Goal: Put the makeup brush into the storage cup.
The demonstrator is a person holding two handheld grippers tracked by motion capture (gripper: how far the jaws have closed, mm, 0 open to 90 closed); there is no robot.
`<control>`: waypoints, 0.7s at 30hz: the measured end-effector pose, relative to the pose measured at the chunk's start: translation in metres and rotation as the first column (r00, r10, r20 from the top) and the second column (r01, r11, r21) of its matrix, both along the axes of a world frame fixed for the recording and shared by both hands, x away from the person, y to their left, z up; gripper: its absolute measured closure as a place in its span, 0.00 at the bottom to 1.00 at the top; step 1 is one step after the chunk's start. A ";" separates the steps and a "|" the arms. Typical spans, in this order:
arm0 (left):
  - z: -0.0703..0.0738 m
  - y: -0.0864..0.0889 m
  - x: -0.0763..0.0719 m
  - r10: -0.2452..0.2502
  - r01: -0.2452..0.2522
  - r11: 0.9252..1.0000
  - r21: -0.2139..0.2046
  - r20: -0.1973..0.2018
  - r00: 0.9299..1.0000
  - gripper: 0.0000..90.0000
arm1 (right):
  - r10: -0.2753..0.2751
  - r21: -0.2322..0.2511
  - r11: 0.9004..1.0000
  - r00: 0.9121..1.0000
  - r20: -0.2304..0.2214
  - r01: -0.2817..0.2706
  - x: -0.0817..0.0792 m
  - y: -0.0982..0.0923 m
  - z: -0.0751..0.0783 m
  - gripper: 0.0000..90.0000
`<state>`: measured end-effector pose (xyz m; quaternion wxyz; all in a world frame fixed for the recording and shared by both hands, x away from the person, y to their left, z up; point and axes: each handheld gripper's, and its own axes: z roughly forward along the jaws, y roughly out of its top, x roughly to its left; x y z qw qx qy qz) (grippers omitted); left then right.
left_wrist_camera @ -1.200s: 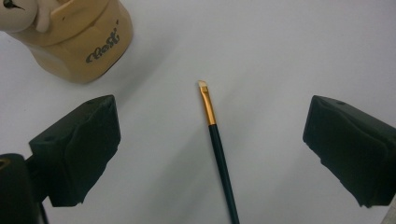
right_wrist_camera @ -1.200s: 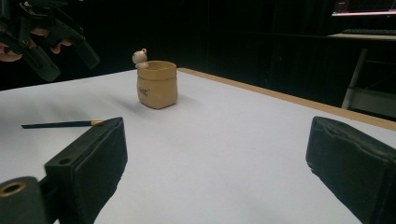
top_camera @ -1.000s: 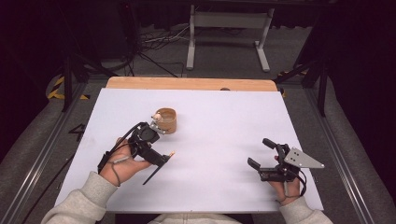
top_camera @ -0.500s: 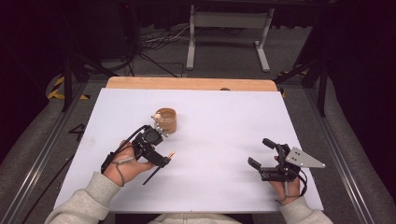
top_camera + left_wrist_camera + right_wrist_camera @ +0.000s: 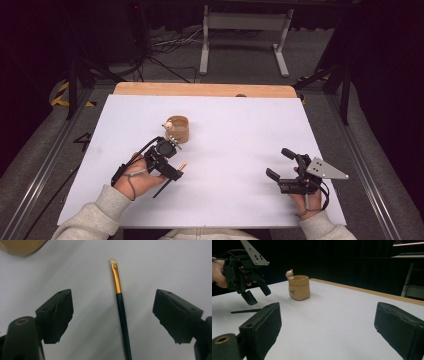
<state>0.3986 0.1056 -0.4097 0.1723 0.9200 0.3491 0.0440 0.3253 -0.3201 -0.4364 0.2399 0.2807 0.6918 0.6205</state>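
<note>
left tongs (image 5: 172, 159) have pulled back from the tan cup (image 5: 178, 128) and hang wide above the brush (image 5: 119, 300) lying flat on the white desk (image 5: 235, 130), likely lining up a pickup; right tongs (image 5: 287, 172) rest wide, empty.

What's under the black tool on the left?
A thin brush lies flat on the white table beneath the left tool, between its open jaws and untouched. Its gold band and pale tip show; the handle's far end is out of view.
</note>
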 end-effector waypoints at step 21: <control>-0.010 -0.006 0.003 0.033 -0.028 0.998 0.056 -0.080 0.996 0.48 | -0.001 0.003 1.000 1.000 -0.015 0.001 0.002 0.000 -0.001 0.09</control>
